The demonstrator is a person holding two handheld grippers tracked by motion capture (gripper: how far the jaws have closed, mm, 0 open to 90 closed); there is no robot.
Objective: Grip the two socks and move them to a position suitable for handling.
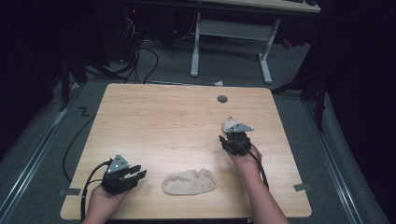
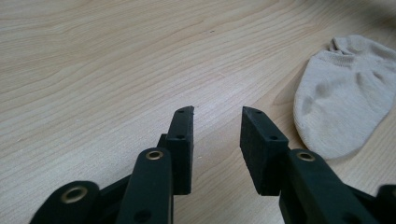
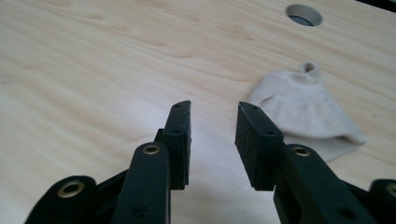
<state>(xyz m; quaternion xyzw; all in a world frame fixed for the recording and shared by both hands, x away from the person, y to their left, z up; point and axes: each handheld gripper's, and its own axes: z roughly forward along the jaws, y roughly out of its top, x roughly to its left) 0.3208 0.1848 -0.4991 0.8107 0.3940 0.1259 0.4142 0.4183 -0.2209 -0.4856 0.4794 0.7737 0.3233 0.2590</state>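
Both our left tool and right tool stand spread, empty, near beige socks on the tabletop.

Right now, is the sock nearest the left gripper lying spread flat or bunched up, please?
Spread flat: the sock lies stretched out on the table, its outline smooth.

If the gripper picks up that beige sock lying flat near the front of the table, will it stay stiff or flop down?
The beige knitted sock lies limp and wrinkled on the wooden table, so it would probably droop. It looks thin, so likely light. Being flat cloth, it should not roll, though a push might bunch it up.
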